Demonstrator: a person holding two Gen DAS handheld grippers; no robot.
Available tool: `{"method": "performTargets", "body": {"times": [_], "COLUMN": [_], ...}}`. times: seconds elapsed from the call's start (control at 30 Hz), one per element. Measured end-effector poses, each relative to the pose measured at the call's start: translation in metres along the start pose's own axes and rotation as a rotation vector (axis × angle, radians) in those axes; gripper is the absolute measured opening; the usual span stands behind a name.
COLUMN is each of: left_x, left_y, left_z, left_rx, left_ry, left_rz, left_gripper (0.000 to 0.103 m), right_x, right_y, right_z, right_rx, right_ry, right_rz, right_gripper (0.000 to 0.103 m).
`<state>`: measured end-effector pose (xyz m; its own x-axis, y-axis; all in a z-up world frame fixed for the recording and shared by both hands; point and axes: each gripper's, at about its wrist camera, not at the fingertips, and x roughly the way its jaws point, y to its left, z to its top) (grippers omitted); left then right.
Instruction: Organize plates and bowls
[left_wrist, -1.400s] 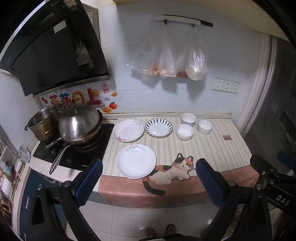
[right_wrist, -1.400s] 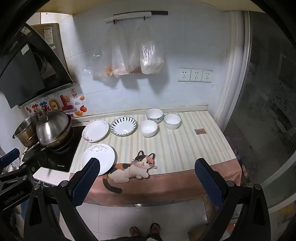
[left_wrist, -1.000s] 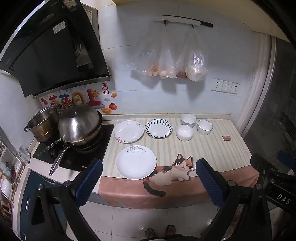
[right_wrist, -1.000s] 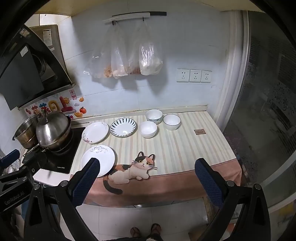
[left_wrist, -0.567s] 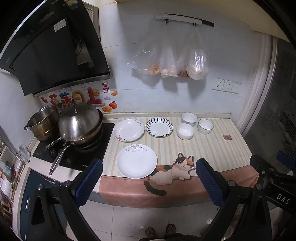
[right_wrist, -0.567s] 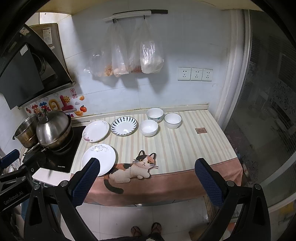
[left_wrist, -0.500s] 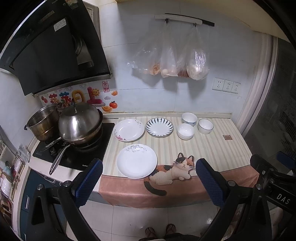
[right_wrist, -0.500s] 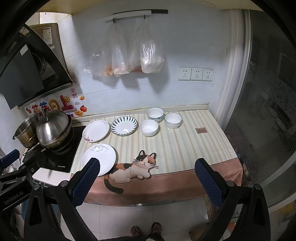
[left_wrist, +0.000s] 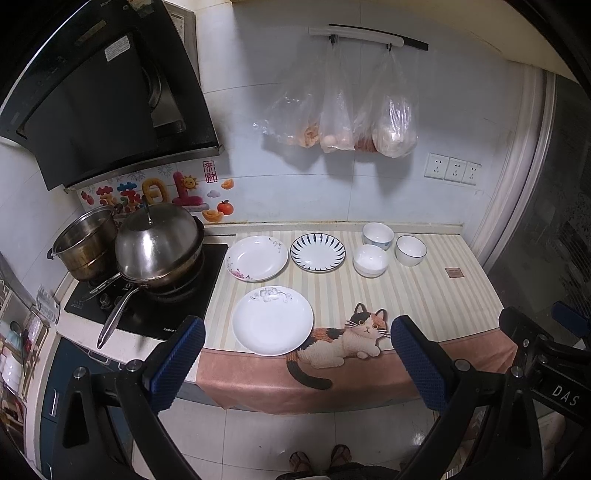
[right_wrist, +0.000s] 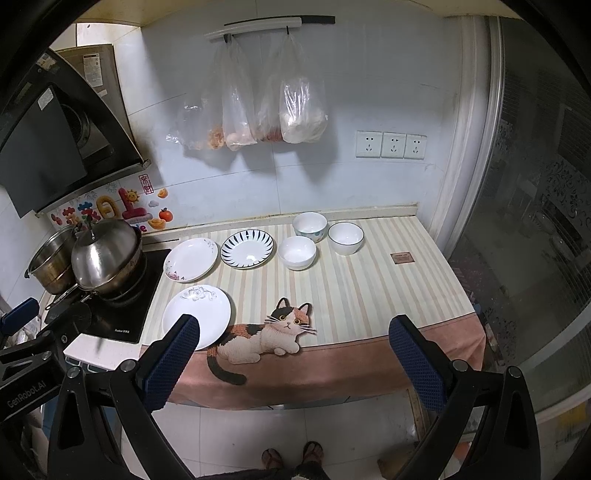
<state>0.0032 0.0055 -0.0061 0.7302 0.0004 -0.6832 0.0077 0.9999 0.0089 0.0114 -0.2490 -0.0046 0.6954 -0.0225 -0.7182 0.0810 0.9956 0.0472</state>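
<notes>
On the striped counter cloth (left_wrist: 424, 295) lie three plates: a plain white plate (left_wrist: 272, 319) (right_wrist: 197, 316) near the front edge, a floral-rimmed plate (left_wrist: 256, 258) (right_wrist: 190, 259) behind it, and a blue-striped plate (left_wrist: 317, 252) (right_wrist: 247, 247) to its right. Three white bowls (left_wrist: 370, 260) (left_wrist: 377, 235) (left_wrist: 410, 250) stand close together at the back right; they also show in the right wrist view (right_wrist: 297, 252) (right_wrist: 309, 226) (right_wrist: 345, 238). My left gripper (left_wrist: 297, 362) and right gripper (right_wrist: 293, 360) are both open and empty, held in front of the counter, well away from the dishes.
A stove (left_wrist: 147, 295) at the left carries a lidded wok (left_wrist: 159, 251) and a steel pot (left_wrist: 85, 247). A range hood (left_wrist: 103, 96) hangs above it. Plastic bags (left_wrist: 340, 122) hang on the back wall. A glass door (right_wrist: 535, 221) bounds the right side.
Both views have shifted only slightly; the dishes have not moved and both grippers stay open.
</notes>
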Motion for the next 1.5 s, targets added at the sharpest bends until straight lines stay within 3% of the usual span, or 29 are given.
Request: {"method": "performTargets", "body": {"times": [1.5], "left_x": [0.0065], "left_y": [0.0026], "left_z": [0.0007], "left_rx": [-0.005], "left_ry": [0.004], "left_rz": [-0.001], "left_gripper": [0.103], "right_x": [0.0071], "right_y": [-0.0016], "right_z": [0.003], "right_rx": [0.006], "right_ry": [0.001], "right_rz": [0.003], "right_gripper": [0.103]}}
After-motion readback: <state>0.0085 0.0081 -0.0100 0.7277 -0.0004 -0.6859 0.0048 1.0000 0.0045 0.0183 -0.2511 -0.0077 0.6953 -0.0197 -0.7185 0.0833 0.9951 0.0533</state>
